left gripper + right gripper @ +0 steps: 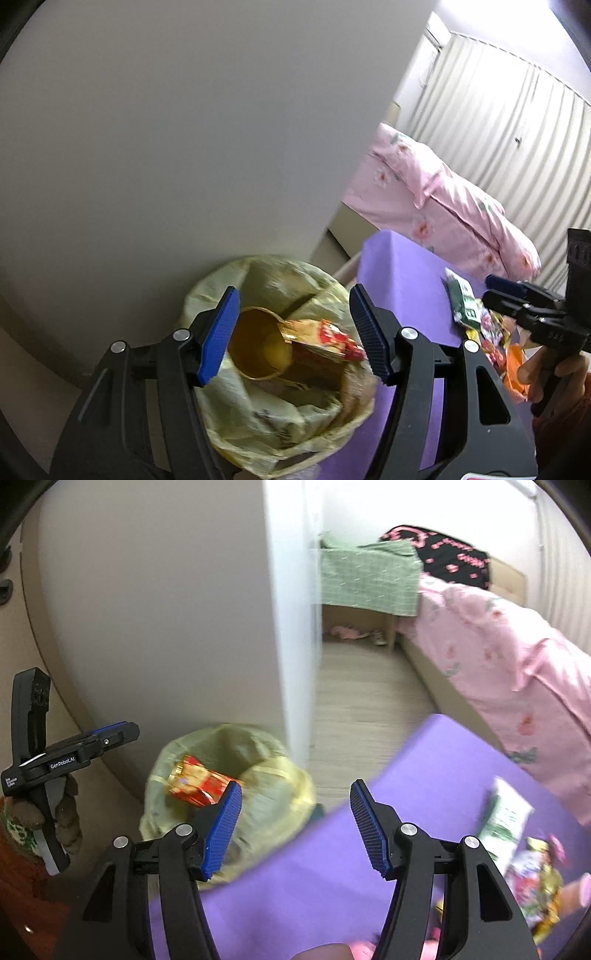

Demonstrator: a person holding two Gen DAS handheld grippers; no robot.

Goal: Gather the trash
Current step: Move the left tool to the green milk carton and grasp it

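While both grippers hang over the crinkly yellow bin bag, left gripper jaws apart and empty, right gripper jaws spread too, shiny red wrapper and gold foil cup inside the bag, glossy packets piled on the smooth purple worktop

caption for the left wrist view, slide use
Open left gripper above the lined bin holding a red wrapper; more wrappers on the purple table.

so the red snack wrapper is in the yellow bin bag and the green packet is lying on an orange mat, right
Not quite. The red snack wrapper is in the yellow bin bag, but the green packet lies on a purple mat, not an orange one. The left wrist view shows it.
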